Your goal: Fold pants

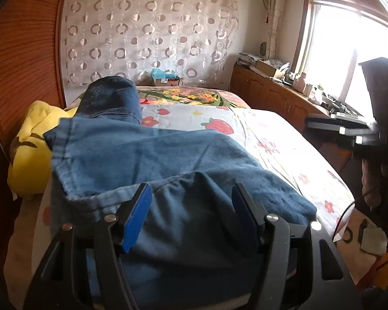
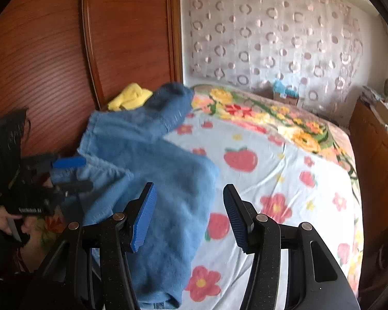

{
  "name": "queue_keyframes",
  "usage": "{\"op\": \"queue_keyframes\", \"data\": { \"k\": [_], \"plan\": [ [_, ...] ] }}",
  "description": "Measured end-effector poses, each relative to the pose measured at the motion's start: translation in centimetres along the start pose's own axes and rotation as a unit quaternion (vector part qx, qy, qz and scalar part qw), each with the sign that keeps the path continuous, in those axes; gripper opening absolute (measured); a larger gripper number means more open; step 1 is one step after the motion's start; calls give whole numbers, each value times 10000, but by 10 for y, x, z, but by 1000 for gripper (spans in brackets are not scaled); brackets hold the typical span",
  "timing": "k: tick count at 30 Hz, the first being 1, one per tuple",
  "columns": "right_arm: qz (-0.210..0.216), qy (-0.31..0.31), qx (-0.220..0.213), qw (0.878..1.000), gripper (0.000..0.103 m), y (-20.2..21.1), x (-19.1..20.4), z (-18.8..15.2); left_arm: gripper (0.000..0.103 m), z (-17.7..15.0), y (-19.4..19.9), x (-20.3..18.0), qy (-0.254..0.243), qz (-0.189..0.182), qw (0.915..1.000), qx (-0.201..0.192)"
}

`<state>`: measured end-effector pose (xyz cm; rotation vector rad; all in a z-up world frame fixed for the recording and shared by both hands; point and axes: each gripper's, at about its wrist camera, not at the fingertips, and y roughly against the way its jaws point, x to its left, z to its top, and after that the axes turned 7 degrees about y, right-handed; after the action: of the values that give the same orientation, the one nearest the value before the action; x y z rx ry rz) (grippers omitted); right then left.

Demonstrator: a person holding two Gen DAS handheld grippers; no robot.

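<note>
Grippers angle downward over rumpled jeans, jaws apart.

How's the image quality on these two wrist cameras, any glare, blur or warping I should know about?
Left wrist view: the window is blown out to white glare, and fisheye bowing curves the wooden wardrobe; the jeans are fairly sharp. Right wrist view: softer overall, with the jeans and the left gripper smeared by motion blur; light is even, with no glare.

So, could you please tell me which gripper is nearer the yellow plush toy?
Left. The left gripper is over the jeans edge nearest the yellow plush toy; the right gripper is farther.
</note>
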<state>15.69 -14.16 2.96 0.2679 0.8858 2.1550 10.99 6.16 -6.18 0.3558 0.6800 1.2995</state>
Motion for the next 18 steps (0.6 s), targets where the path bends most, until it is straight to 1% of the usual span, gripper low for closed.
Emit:
{"op": "queue_keyframes", "data": {
  "k": [3,6,10,12,14,15,16,17,18],
  "plan": [
    [35,-55,129,9999,54,-12,0,-16,58,5,-18,-6,-32,52,9999,126],
    [64,-134,184,9997,54,-19,0,-24,54,6,-31,-10,-99,105,9996,242],
    [102,-201,231,9995,54,-24,-2,-32,49,1,-49,-13,-229,283,9982,483],
    [98,-225,250,9994,54,-27,-2,-35,43,-2,-55,-12,-254,345,9975,567],
    [117,-255,260,9993,55,-29,-3,-36,23,-5,-55,-12,-330,371,9972,559],
    [121,-274,266,9992,54,-30,-4,-37,18,-6,-54,-11,-335,394,9972,539],
    [121,-284,269,9992,54,-30,-4,-38,10,-7,-51,-9,-311,374,9975,508],
    [120,-294,273,9991,54,-31,-4,-38,7,-8,-47,-7,-294,350,9978,473],
    [119,-307,283,9991,54,-32,-5,-39,6,-9,-38,-4,-279,341,9982,395]
  ]
}}
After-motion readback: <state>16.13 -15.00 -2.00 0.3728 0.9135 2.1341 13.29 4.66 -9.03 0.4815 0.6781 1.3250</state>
